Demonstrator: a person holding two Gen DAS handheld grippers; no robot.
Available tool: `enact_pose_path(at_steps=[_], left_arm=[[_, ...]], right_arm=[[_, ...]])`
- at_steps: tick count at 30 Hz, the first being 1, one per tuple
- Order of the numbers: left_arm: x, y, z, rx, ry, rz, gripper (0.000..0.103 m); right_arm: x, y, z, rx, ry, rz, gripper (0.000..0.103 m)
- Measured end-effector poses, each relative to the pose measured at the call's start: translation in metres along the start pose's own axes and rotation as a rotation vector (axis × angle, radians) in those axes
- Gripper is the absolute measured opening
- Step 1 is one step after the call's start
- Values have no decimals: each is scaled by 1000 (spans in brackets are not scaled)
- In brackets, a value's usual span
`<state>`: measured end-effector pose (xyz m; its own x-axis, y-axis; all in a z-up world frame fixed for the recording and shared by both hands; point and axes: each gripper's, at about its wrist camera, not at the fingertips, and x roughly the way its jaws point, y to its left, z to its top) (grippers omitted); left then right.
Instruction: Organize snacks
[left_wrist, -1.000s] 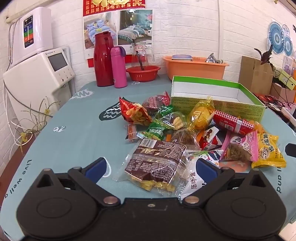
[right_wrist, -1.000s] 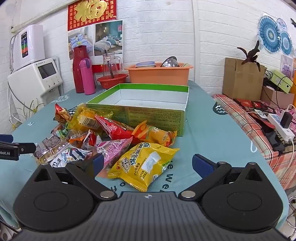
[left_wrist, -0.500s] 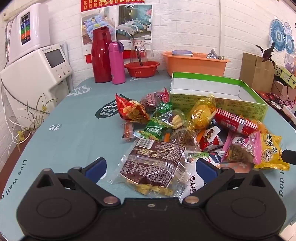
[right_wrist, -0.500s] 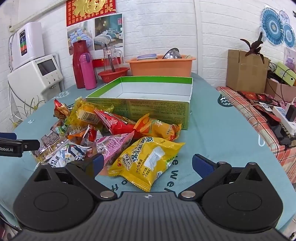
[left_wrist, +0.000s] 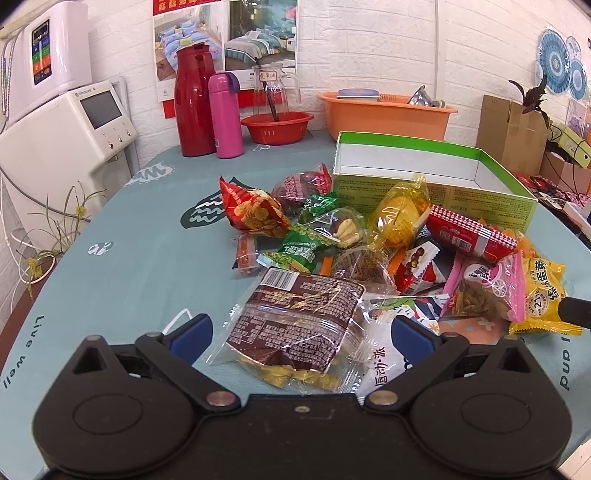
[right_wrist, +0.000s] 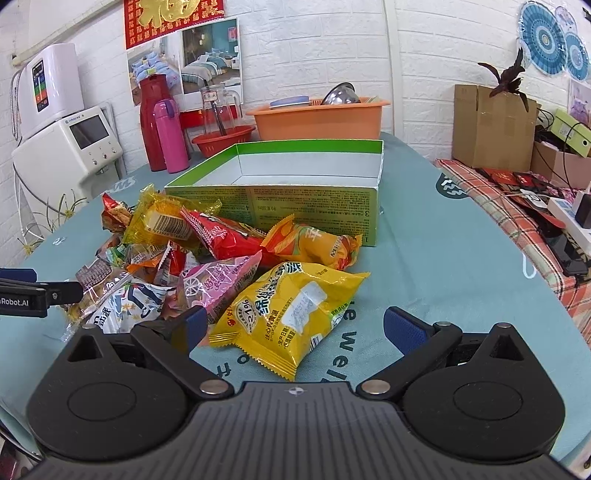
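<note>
A heap of snack packets lies on the teal tablecloth in front of an open green-rimmed box (left_wrist: 436, 184) (right_wrist: 295, 206) with nothing in it. My left gripper (left_wrist: 301, 334) is open, its blue pads on either side of a clear packet with a brown label (left_wrist: 299, 325). A white packet (left_wrist: 384, 365) lies just right of it. My right gripper (right_wrist: 291, 325) is open around a yellow packet (right_wrist: 291, 314). Beside that lie a pink packet (right_wrist: 218, 280), an orange one (right_wrist: 317, 243) and a red one (right_wrist: 225, 236). The left gripper's arm (right_wrist: 33, 291) shows at the left edge of the right wrist view.
At the table's far end stand a red flask (left_wrist: 195, 107), a pink bottle (left_wrist: 225, 114), a red bowl (left_wrist: 277, 125) with a glass jug, and an orange basin (left_wrist: 384, 114). A white appliance (left_wrist: 62, 140) stands left; cardboard boxes (right_wrist: 491, 125) and cables right.
Both grippers have lowered and edged forward toward the heap; the brown-labelled packet and the yellow packet now sit larger between the open fingers. No packet has moved.
</note>
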<state>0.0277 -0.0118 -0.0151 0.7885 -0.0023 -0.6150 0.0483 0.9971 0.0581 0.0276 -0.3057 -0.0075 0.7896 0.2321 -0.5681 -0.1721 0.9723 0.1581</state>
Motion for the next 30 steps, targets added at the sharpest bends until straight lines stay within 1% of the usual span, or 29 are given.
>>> enact_pose_path(at_steps=[14, 30], left_arm=[[6, -10, 3, 14, 13, -10, 103], [4, -10, 1, 12, 14, -17, 103]], right_arm=[[5, -9, 0, 20, 10, 6, 103], [2, -6, -1, 8, 7, 12, 103]])
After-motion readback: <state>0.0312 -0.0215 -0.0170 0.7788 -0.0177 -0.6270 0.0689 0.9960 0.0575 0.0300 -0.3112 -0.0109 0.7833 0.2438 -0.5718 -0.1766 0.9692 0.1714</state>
